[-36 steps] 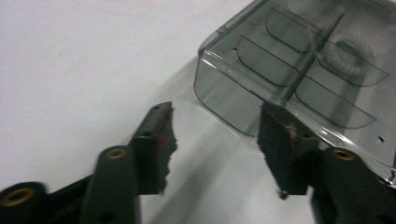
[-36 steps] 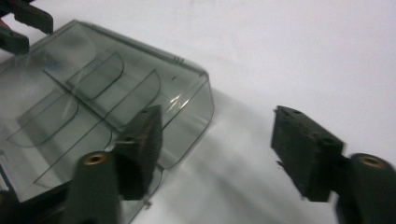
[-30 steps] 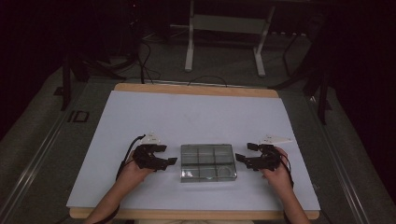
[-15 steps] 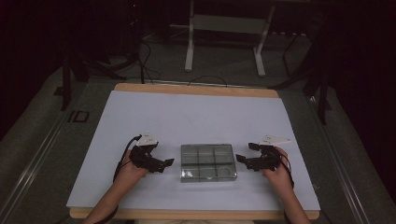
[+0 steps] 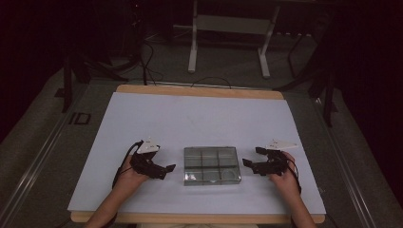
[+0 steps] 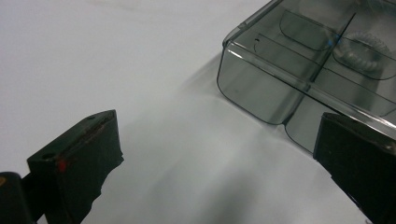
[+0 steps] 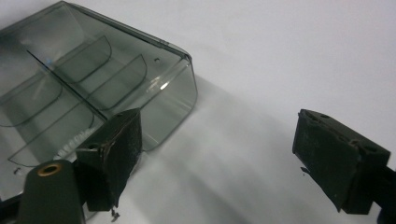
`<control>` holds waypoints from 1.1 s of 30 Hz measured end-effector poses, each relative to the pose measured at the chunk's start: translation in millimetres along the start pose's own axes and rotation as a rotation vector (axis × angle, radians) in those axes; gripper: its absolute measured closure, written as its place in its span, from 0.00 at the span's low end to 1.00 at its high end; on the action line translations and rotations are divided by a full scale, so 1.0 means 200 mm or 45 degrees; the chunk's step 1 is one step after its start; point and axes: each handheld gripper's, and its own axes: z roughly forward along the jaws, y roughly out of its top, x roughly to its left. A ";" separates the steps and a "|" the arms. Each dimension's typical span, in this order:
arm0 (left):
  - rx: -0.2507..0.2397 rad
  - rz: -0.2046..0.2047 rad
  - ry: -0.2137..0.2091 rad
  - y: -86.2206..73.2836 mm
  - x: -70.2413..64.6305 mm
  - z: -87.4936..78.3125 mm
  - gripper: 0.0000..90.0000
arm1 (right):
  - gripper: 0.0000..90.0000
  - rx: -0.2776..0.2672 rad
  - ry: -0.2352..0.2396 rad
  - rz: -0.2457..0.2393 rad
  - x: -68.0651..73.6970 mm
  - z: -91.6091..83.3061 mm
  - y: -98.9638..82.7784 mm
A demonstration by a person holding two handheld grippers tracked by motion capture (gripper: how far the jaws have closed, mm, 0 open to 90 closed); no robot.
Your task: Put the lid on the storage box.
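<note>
Box-wise, the smoky clear plastic compartment box (image 5: 212,165) sits lidded on the counter (image 5: 199,118); both my grippers, left (image 5: 167,171) and right (image 5: 250,163), flank it, fingers apart and empty, so handling looks done.

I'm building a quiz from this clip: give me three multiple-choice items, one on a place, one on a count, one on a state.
1. Where is the box?
A. between the grippers
B. at the table's far edge
C. on the floor

2. How many compartments does the box have?
A. two
B. six
C. twelve

3. How are the left gripper jaws?
A. open, nothing between them
B. shut on the box
C. shut on a cable

Key: 1 A, the right gripper sits on its other side; 2 B, two rows of three; 3 A, bare table shows between the jaws.
</note>
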 end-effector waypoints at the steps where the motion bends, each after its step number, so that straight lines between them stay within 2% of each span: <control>1: 0.000 0.002 0.001 0.00 0.00 0.00 0.01 | 0.18 0.000 -0.001 -0.001 0.00 0.00 -0.01; 7: 0.001 0.017 0.012 -0.03 0.00 -0.02 0.01 | 0.18 -0.009 -0.030 -0.001 -0.01 -0.03 -0.04; 12: -0.016 -0.001 0.013 -0.05 0.00 -0.02 0.01 | 0.18 -0.006 -0.044 -0.003 -0.03 -0.04 -0.06; 18: -0.013 0.000 0.040 -0.08 0.02 -0.05 0.01 | 0.18 0.007 -0.071 -0.024 -0.03 -0.06 -0.09; 20: -0.009 -0.018 0.033 -0.09 0.02 -0.06 0.01 | 0.18 0.008 -0.071 -0.024 -0.03 -0.06 -0.09; 24: 0.011 -0.018 0.041 -0.12 0.03 -0.07 0.01 | 0.18 0.007 -0.075 -0.033 -0.03 -0.07 -0.10; 33: 0.011 -0.033 0.049 -0.15 0.05 -0.09 0.01 | 0.18 -0.002 -0.088 -0.030 -0.03 -0.10 -0.13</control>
